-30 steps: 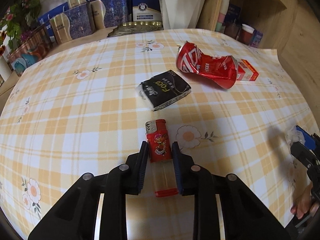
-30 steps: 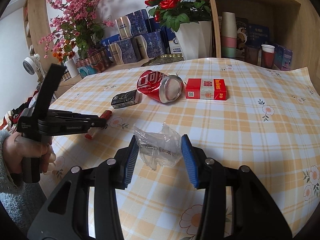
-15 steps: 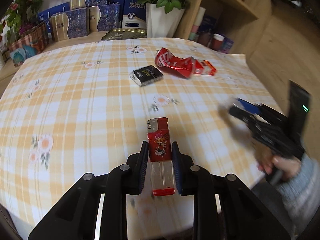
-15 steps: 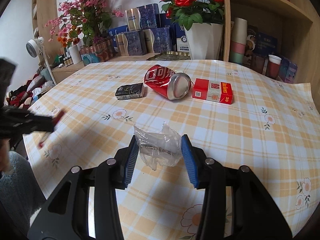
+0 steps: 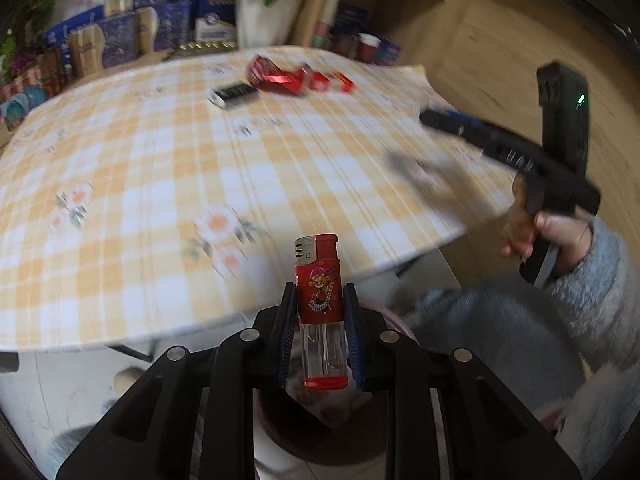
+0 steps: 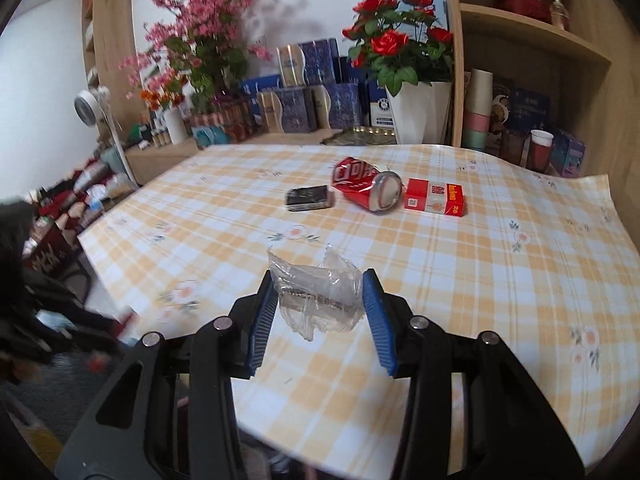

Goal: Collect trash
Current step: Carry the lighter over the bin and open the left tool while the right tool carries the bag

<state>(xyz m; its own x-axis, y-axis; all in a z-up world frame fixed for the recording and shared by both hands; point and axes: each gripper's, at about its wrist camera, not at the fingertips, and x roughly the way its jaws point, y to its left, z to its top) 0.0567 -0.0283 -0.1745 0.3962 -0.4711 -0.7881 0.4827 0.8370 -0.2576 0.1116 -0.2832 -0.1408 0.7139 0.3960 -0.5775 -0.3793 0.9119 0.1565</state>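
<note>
The left gripper (image 5: 320, 336) has its fingers (image 5: 285, 332) clamped on a red lighter (image 5: 320, 300), which stands upright between the blue pads with its metal head and red cap above the fingertips and its clear lower body between them. It hangs past the near edge of the tabletop (image 5: 140, 184), above a dark round bin (image 5: 320, 432) on the floor; the bin's rim is mostly hidden by the gripper's black frame.

The right gripper (image 6: 320, 300) grips a crumpled piece of clear plastic wrap (image 6: 316, 292), the fingers (image 6: 376, 312) pressed against both sides of it. The wrap is held off the tabletop, over its near part. In the left wrist view the same gripper shows blurred at the right, carried by a hand (image 5: 536, 228) in a grey sleeve (image 5: 596, 280).

Well apart from both grippers, on the far part of the yellow checked tablecloth, three pieces of trash lie in a row: a black pack (image 6: 310, 198) on the left, a crushed red can (image 6: 366, 186) in the middle with its open end towards the camera, and a red cigarette box (image 6: 436, 198) on the right, just beside the can. Behind the tabletop stand a white pot of red roses (image 6: 404, 64), a spray of pink blossoms (image 6: 200, 32) and blue gift boxes (image 6: 304, 80), with wooden shelves (image 6: 532, 32) at the right
</note>
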